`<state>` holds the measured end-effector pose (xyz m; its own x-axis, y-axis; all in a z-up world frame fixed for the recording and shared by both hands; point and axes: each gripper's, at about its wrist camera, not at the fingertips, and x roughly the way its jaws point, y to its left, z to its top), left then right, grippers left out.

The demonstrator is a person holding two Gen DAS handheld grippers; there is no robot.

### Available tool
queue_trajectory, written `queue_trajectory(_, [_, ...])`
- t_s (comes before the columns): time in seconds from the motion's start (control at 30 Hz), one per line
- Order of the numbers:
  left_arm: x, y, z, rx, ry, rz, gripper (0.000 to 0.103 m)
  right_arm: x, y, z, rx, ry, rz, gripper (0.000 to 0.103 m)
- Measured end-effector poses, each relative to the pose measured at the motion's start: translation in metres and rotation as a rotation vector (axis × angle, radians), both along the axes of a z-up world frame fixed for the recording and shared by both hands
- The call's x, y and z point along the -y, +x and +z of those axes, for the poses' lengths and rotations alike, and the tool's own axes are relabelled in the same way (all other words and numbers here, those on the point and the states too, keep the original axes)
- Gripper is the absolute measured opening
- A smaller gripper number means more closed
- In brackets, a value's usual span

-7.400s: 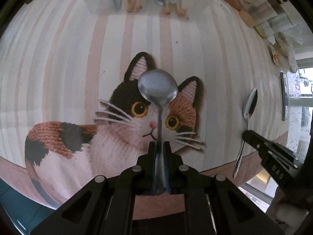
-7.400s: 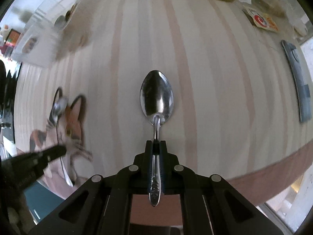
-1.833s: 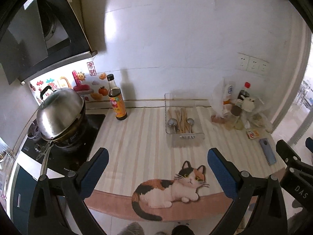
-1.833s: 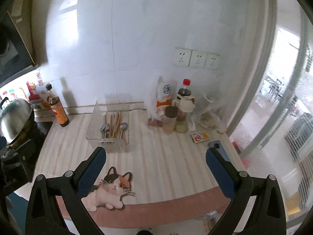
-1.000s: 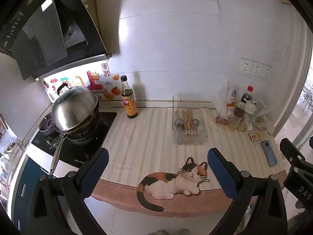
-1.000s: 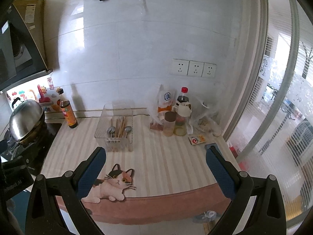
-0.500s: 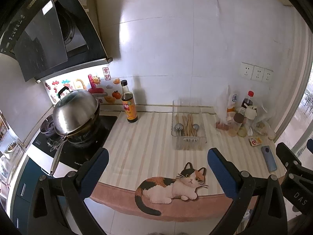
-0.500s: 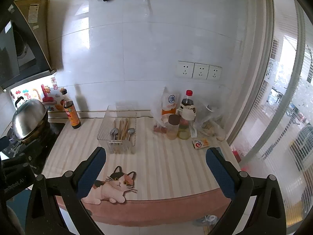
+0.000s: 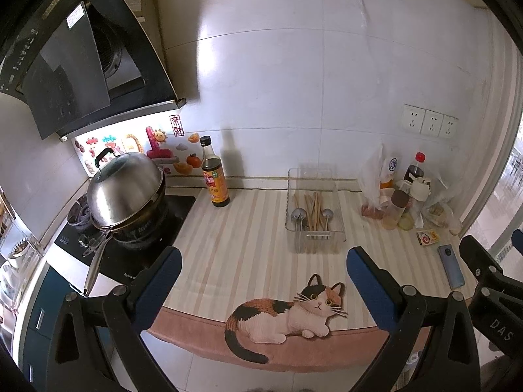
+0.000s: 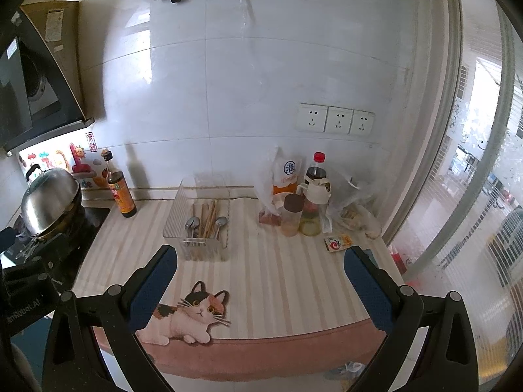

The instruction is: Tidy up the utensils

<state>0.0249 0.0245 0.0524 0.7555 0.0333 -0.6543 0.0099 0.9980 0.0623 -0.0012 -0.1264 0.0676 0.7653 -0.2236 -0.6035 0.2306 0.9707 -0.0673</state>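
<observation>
- Two shiny metal spoons lying in the clear plastic rectangular organiser tray, one at each side, bowls toward the near end.
- Bundle of light wooden chopsticks between the spoons, in the same tray.
- Tray standing toward the back of the striped cream-and-pink cloth-covered surface, near the white tiled wall.
- Calico cat picture on the cloth's front edge, in front of the tray and well apart from it.
- Dark glass sauce bottle with a red-and-yellow label left of the tray; steel domed pot lid over a pan on the black hob further left.
- Cluster of bottles, jars and plastic bags right of the tray; blue phone near the right front edge.
- Left gripper held back from the surface, blue-padded jaws spread wide, nothing between them.
- Right gripper likewise back from the surface, jaws wide and empty, seen from the right wrist view.
</observation>
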Motion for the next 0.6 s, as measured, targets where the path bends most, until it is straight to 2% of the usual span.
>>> queue_trajectory(0.6, [0.0012,0.0062,-0.0019,-0.002,-0.008,-0.006,0.103,0.0008,0.0068,-0.0009,-0.004,0.003,0.003,0.103])
